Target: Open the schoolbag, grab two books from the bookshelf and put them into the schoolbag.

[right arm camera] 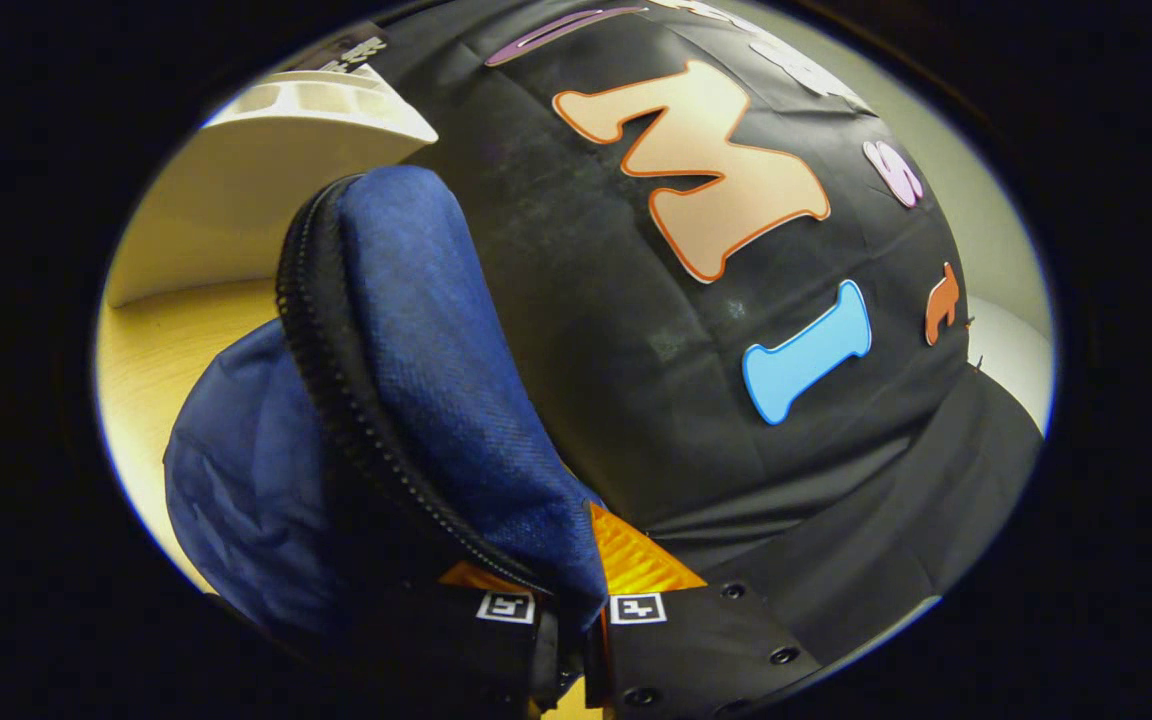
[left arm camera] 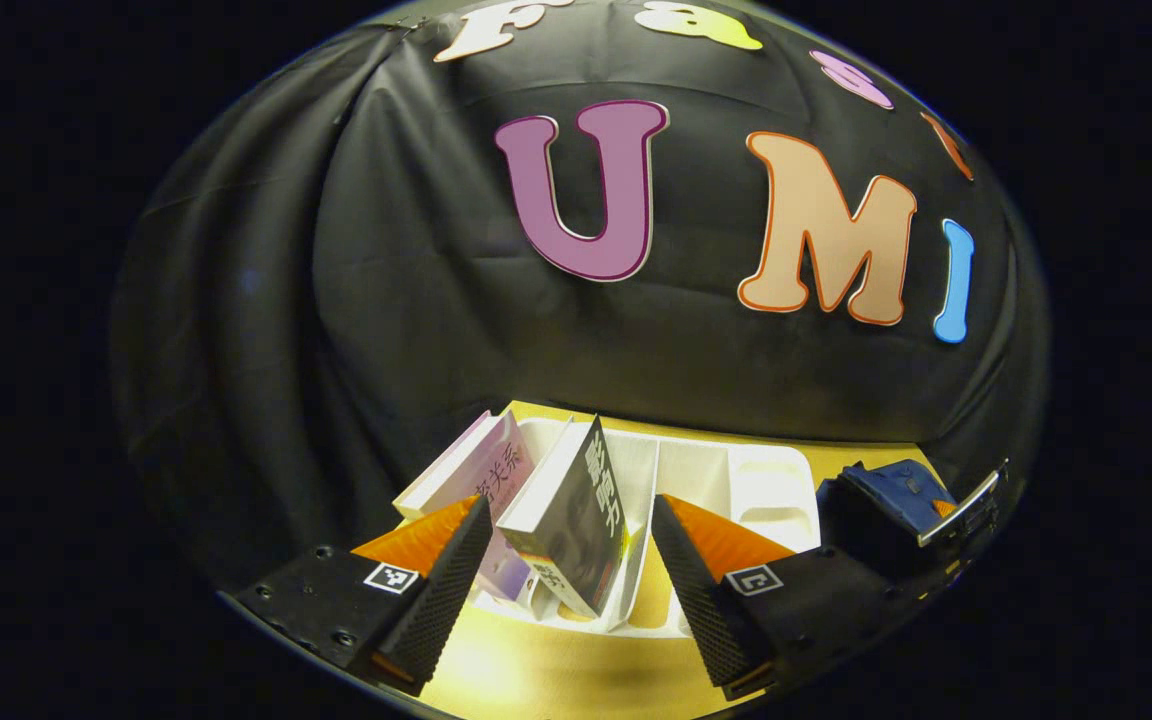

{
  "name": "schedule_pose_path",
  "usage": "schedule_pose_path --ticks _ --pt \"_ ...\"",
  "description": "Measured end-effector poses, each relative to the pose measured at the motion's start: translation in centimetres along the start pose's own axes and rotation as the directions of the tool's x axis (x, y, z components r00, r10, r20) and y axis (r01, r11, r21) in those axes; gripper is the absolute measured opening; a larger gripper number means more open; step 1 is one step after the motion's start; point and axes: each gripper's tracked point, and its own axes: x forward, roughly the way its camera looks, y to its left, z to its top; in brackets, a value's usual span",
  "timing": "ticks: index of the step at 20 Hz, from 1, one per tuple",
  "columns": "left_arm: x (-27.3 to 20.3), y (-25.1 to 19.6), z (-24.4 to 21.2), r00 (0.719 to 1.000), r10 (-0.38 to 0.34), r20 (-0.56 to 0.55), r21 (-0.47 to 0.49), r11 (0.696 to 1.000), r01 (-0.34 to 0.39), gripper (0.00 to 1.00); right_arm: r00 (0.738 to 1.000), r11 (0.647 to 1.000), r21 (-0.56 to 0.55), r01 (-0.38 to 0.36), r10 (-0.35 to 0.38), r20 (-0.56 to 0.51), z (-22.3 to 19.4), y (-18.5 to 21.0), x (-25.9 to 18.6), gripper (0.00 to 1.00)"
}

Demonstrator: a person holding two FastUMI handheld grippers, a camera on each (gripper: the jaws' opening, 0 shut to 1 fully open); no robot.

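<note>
Over the yellow desk (left arm camera: 536,670), our right gripper (right arm camera: 566,610) pinched the blue fabric schoolbag's (right arm camera: 416,330) zipped flap; our left gripper's (left arm camera: 571,575) jaws spread around the dark-covered book (left arm camera: 581,520) in the white plastic bookshelf (left arm camera: 766,490), neither packed.

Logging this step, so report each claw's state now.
Left claw: open, fingers either side of the dark book, not pressing.
Right claw: shut on the schoolbag flap.

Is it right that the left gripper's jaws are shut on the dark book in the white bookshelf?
Not quite: in the left gripper view, the left gripper has its jaws open on either side of the dark book, not shut on it. The book does stand in the white bookshelf.
</note>
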Motion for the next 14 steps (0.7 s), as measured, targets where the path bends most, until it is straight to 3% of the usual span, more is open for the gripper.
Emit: schedule_pose_path --ticks 5,9,12,14 --pt "3.3 -0.1 1.1 0.995 -0.054 -0.089 0.094 0.994 0.062 0.95 1.0 0.997 0.071 0.011 -0.01 -0.018 0.0 -2.0 -0.1 0.1" --pt "6.1 0.4 0.4 0.974 -0.061 -0.218 0.131 0.987 0.091 0.94 1.0 0.996 0.084 0.006 -0.004 -0.025 0.2 -2.4 -1.1 0.1" --pt "7.9 1.1 -1.6 0.93 -0.052 -0.363 0.124 0.987 0.103 0.93 1.0 0.996 0.084 0.006 -0.004 -0.024 0.7 -2.8 -2.5 0.1" --pt "8.6 1.3 -2.7 0.894 -0.051 -0.444 0.099 0.989 0.106 0.92 0.999 0.994 0.105 0.005 -0.002 -0.033 0.7 -2.9 -3.2 0.16"
